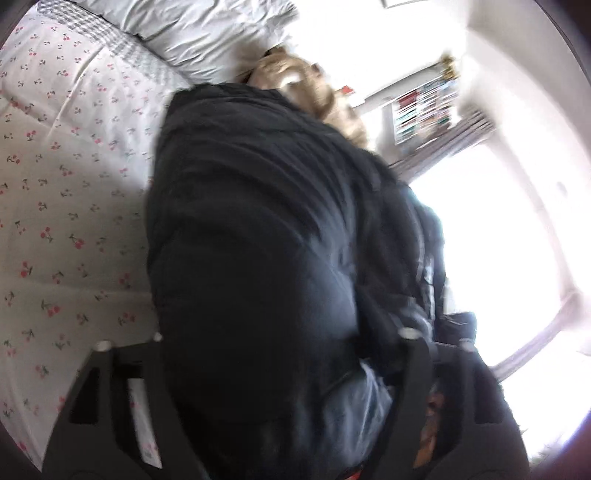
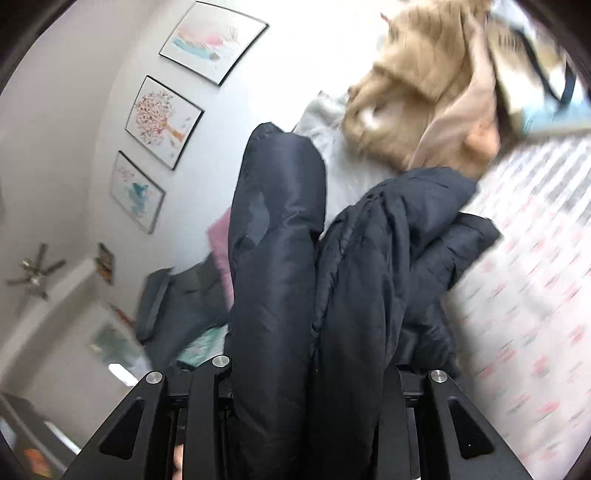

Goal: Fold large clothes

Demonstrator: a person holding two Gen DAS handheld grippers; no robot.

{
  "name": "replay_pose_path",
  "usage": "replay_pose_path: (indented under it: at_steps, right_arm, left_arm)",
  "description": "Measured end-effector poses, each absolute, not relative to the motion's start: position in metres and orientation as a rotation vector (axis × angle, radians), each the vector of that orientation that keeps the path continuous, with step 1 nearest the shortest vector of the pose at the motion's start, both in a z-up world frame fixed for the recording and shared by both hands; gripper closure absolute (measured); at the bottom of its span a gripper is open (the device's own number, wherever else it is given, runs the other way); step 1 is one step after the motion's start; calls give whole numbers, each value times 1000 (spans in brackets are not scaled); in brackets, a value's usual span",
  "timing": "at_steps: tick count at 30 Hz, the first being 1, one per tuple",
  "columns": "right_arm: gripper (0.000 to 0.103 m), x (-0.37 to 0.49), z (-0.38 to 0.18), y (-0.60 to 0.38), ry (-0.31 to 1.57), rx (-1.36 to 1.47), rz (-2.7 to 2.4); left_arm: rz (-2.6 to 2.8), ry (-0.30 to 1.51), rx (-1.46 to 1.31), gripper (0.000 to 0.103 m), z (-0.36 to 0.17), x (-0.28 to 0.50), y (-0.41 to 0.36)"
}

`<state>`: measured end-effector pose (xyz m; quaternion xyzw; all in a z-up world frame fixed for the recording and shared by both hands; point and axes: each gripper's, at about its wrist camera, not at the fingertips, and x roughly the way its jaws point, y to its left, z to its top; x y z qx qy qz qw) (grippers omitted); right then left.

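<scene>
Between the fingers of the left gripper (image 1: 280, 369) bulges a thick fold of the dark padded jacket (image 1: 258, 221); its jaws stand wide and clamp that bulk. Beside them on one side spreads the cherry-print bedsheet (image 1: 55, 221), with a white pillow (image 1: 207, 33) and a tan fleece garment (image 1: 295, 81) beyond the jacket. The right gripper (image 2: 314, 376) is closed on the jacket's (image 2: 369, 258) gathered cloth, a sleeve rising ahead of it. Farther off hang three framed pictures (image 2: 162, 118) on the wall.
</scene>
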<state>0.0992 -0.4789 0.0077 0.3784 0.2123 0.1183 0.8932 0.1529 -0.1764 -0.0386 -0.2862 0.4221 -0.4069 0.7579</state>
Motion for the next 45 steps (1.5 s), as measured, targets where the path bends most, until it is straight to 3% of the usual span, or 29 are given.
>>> replay_pose_path:
  at_steps: [3, 4, 5, 12, 14, 21, 33, 45]
  right_arm:
    - [47, 110, -38, -495, 678, 722, -67]
    - [38, 115, -60, -500, 780, 707, -154]
    - [23, 109, -76, -510, 809, 734, -158]
    - [21, 78, -25, -509, 728, 705, -232]
    - [20, 67, -6, -497, 743, 642, -261]
    - [15, 40, 30, -444, 843, 483, -257]
    - [15, -5, 6, -330, 958, 277, -228]
    - [15, 5, -14, -299, 1017, 239, -223]
  left_arm:
    - [-725, 1015, -478, 18, -70, 162, -197]
    - [-695, 1051, -450, 13, -80, 165, -202]
    - [-685, 1072, -438, 10, -88, 165, -205]
    - [-607, 1079, -283, 9, -56, 151, -203]
    - [-569, 1089, -201, 4, -48, 142, -202]
    - [-457, 1040, 5, 1, -5, 77, -192]
    - [-372, 1018, 132, 1, -1, -18, -182]
    - [-335, 995, 150, 1, -9, -21, -176]
